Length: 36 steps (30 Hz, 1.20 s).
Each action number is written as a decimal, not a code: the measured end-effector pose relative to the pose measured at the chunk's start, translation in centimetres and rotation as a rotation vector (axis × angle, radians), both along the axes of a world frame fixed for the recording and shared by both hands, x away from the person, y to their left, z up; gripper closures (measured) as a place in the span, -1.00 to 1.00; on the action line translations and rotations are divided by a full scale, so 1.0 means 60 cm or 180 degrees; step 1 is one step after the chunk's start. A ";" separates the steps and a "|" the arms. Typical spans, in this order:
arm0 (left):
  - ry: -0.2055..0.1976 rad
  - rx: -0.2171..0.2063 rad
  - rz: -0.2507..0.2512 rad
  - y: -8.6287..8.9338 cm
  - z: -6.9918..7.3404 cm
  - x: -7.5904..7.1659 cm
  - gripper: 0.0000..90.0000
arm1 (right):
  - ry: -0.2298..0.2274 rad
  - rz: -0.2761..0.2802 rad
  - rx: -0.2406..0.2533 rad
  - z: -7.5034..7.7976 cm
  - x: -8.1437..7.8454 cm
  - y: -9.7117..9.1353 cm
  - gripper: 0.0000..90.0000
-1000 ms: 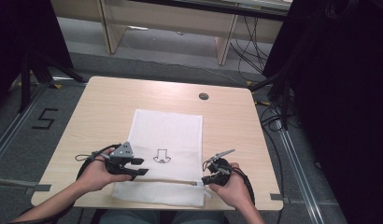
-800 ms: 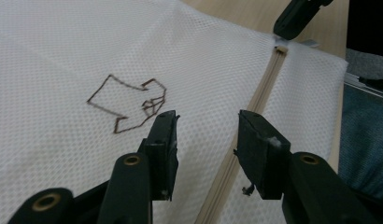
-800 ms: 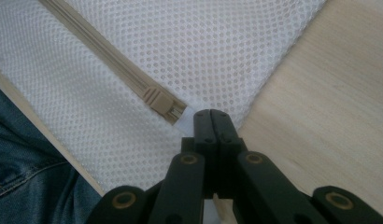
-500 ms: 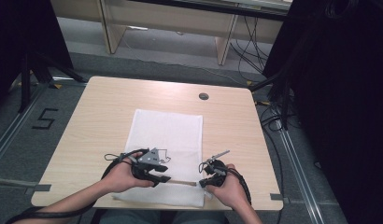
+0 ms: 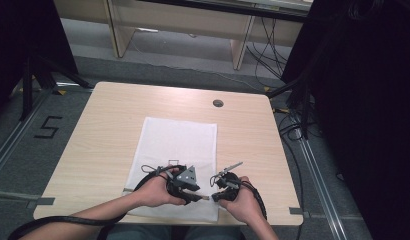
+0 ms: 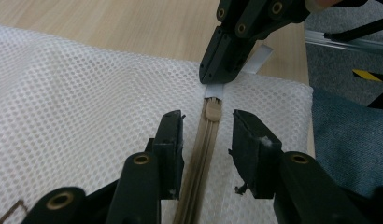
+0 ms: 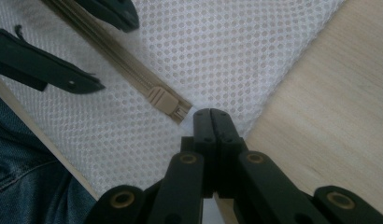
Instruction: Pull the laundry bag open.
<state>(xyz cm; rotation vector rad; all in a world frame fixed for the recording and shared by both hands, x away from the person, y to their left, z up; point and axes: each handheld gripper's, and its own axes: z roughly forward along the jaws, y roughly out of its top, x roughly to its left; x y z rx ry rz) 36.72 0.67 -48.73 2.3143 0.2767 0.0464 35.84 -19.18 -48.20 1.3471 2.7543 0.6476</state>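
Now both hands low at table's (image 5: 108, 125) near edge: left gripper (image 6: 206, 135) jaws closing, straddling zipper slider (image 6: 212, 110) of mesh bag (image 5: 178, 145), not touching; right gripper (image 7: 211, 116) pinched tight on bag's end tab (image 6: 260, 58).

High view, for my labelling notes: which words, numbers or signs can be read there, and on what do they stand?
"5": black figure on the grey floor left of the table.
A small dark outline mark on the white mesh laundry bag, near the left gripper: too small to read.
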 end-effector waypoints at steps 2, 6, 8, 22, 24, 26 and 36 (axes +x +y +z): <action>0.0037 0.0017 0.0003 -0.006 -0.002 0.000 0.41 | -0.0001 -0.0004 0.0003 0.000 0.000 0.000 1.00; 0.0022 0.0052 -0.0033 -0.017 -0.007 0.001 0.44 | -0.0006 0.0001 -0.0003 0.000 0.000 0.000 1.00; 0.0028 0.0068 -0.0029 -0.023 -0.011 0.001 0.45 | 0.0007 -0.0034 -0.0001 0.000 -0.002 0.002 1.00; -0.0099 0.0232 -0.0149 -0.044 -0.020 -0.001 0.58 | 0.0052 -0.0033 -0.0001 0.001 -0.002 0.003 1.00; -0.0137 0.0295 -0.0183 -0.046 -0.018 -0.002 0.63 | 0.0034 -0.0038 -0.0021 0.001 -0.002 0.003 1.00; -0.0205 0.0359 -0.0239 -0.051 -0.013 -0.006 0.69 | 0.0023 -0.0037 -0.0022 0.001 -0.002 0.004 1.00; -0.0263 0.0427 -0.0276 -0.056 -0.012 -0.006 0.80 | 0.0022 -0.0028 -0.0018 0.001 -0.002 0.003 1.00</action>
